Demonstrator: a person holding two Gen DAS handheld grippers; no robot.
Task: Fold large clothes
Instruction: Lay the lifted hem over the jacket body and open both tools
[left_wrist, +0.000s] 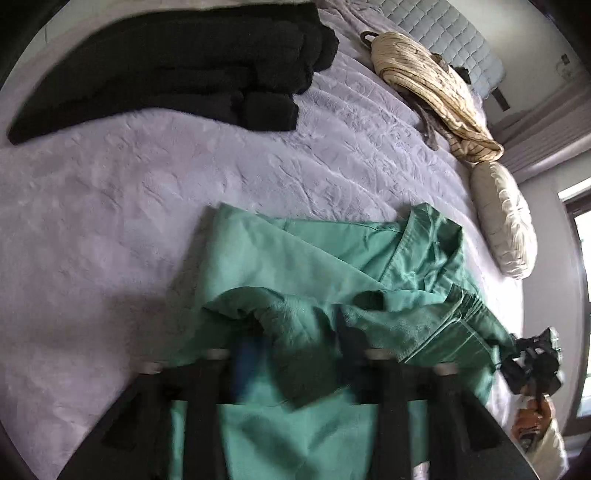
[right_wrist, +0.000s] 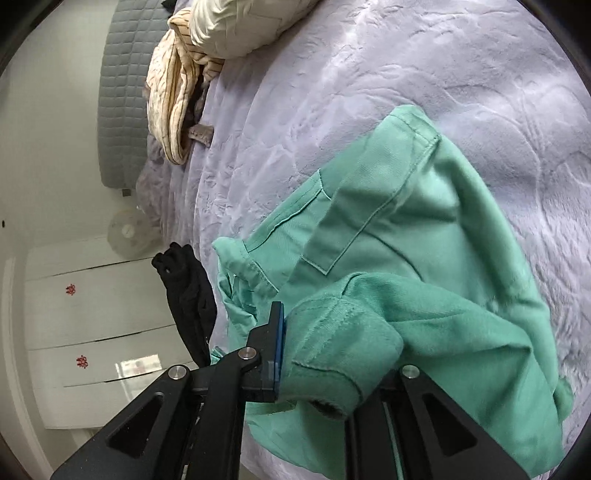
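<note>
A mint-green garment (left_wrist: 295, 258) lies crumpled on the lavender bedspread (left_wrist: 110, 221). My left gripper (left_wrist: 299, 332) hangs over its near part with the jaws wide apart. Cloth is draped between and over its fingers, and neither pad presses on it. In the right wrist view the green garment (right_wrist: 424, 221) shows a pocket and a sleeve cuff. My right gripper (right_wrist: 332, 339) has that cuff between its jaws. The blue pad of its left finger (right_wrist: 277, 343) lies against the cloth, and the other finger is hidden under it. The right gripper (left_wrist: 532, 362) also shows at the garment's right end.
A stack of folded black clothes (left_wrist: 166, 66) sits at the far left of the bed. A beige striped garment (left_wrist: 424, 85) and a white pillow (left_wrist: 506, 221) lie by the grey quilted headboard (left_wrist: 443, 40). A black garment (right_wrist: 188, 295) hangs at the bed edge, beside white cupboard doors (right_wrist: 92, 314).
</note>
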